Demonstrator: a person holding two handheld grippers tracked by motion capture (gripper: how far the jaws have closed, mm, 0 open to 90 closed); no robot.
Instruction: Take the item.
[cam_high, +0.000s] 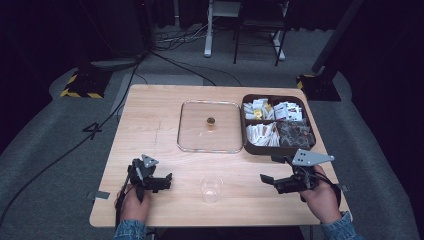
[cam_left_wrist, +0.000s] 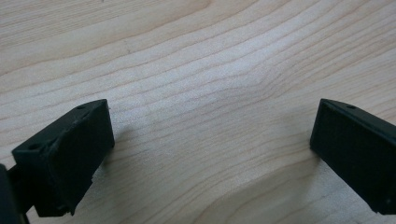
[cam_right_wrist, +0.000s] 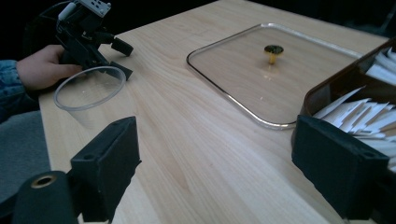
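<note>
High view, nearest first: a clear plastic cup (cam_high: 211, 188) stands upright near the desk's (cam_high: 150, 125) near edge, about midway between the two hands. The left tongs (cam_high: 165, 181) rest low near the near left corner, jaws spread and empty; the left gripper view has bare wood grain between their black pads, so they hold nothing. The right tongs (cam_high: 272, 170) hover toward the near right corner, also gaping wide and empty, and point across at the cup.

Farther back, a clear lid (cam_high: 210, 126) with a small brass knob (cam_high: 211, 121) lies flat at the desk's middle, touching or just beside the brown compartment box (cam_high: 278, 125) of sachets at the far right corner.

The step in hand looks like picking a sachet for the cup, or taking the cup itself; I cannot tell which. For the cup, bring one pair of tongs in level so that one jaw goes on each side of the wall below the rim (cam_right_wrist: 89, 87), and squeeze lightly, as thin plastic will likely buckle or skid. For a sachet, come down from above into the white packets (cam_right_wrist: 359, 116), nip one by its free end and lift straight so that its neighbours stay put.
</note>
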